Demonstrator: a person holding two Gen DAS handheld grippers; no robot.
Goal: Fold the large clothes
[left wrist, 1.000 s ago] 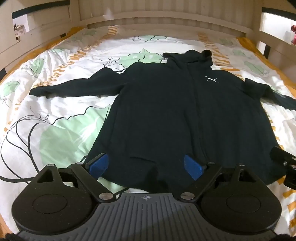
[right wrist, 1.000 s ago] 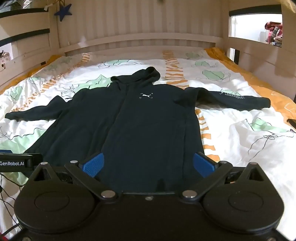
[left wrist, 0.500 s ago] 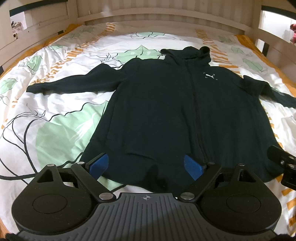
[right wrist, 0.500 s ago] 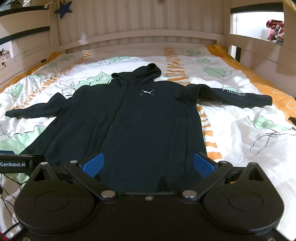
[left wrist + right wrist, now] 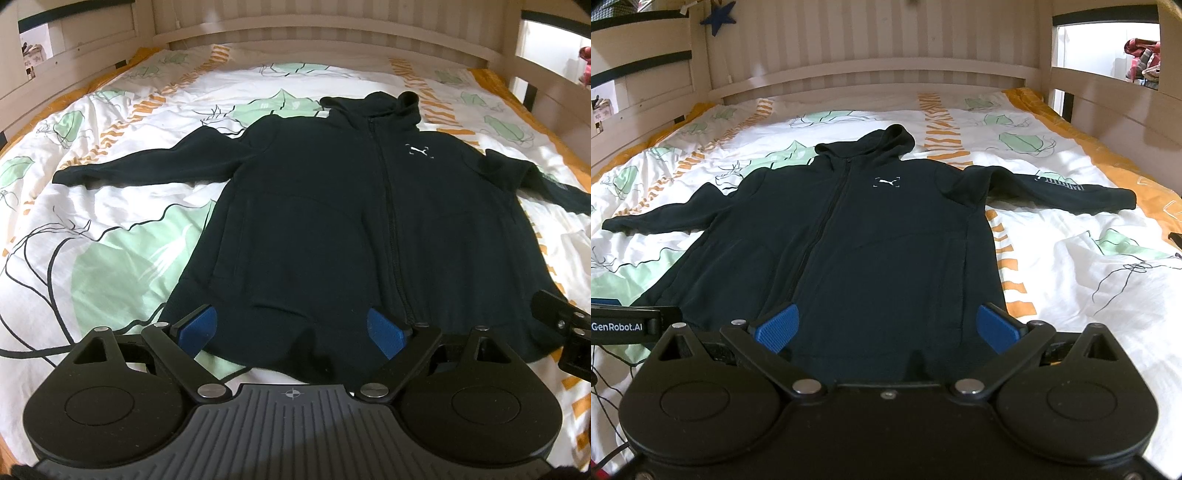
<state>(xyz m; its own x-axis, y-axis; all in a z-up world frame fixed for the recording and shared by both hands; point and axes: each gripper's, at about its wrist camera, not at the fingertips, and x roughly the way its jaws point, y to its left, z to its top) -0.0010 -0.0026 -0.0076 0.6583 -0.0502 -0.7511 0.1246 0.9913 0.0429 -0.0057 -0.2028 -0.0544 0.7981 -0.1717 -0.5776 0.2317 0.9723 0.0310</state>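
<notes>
A black zip hoodie (image 5: 332, 229) (image 5: 857, 240) lies flat and face up on the bed, both sleeves spread out to the sides, hood toward the headboard. My left gripper (image 5: 291, 328) hovers over the hoodie's near hem, left of the zip, jaws wide with nothing between the blue pads. My right gripper (image 5: 884, 326) hovers over the hem on the right half, also wide and holding nothing. Each gripper's edge shows in the other's view: the right gripper's body (image 5: 565, 332) and the left gripper's body (image 5: 628, 325).
The quilt (image 5: 110, 240) is white with green leaves and orange stripes. A pale wooden headboard (image 5: 871, 70) and side rails (image 5: 1108, 96) enclose the bed. A thin black cable (image 5: 29, 354) trails over the quilt at the near left.
Both views have tilted slightly so the hoodie sits a little lower in frame and more headboard shows. The hoodie has not moved, and both grippers stay open.
</notes>
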